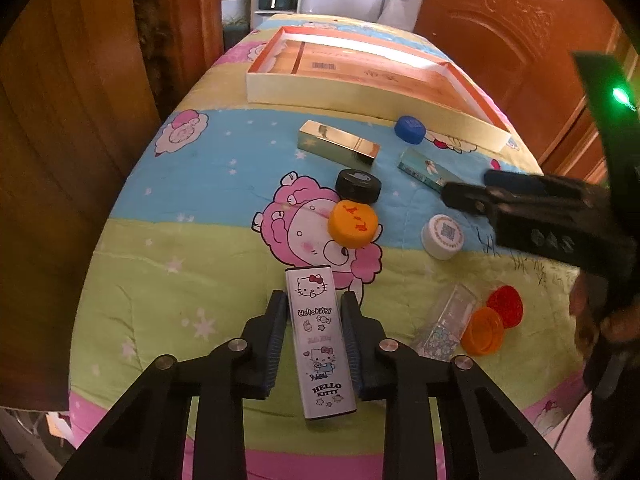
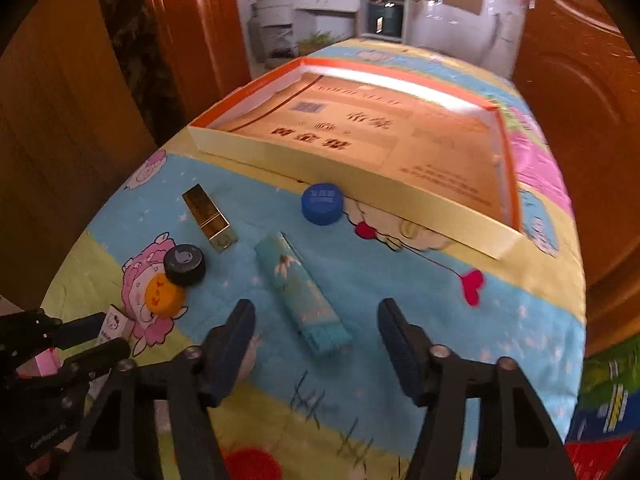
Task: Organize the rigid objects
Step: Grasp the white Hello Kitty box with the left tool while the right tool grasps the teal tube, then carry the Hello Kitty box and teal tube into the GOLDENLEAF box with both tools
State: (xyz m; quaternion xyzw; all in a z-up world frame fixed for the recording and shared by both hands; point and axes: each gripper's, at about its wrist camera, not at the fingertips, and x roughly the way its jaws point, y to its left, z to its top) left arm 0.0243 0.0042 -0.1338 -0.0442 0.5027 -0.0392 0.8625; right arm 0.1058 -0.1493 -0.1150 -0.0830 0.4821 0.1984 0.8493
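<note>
While the Hello Kitty box lies flat near the front edge of the quilt-covered surface, the left gripper straddles its long sides, fingers set close against it yet, as far as I can judge, not fully pinching; close squarely at mid-length so the box lifts level and does not pivot; its likely goal is the orange-rimmed tray at the far end; carry it above the orange cap and black cap; the right gripper hangs spread wide over the teal box, gripping nothing.
</note>
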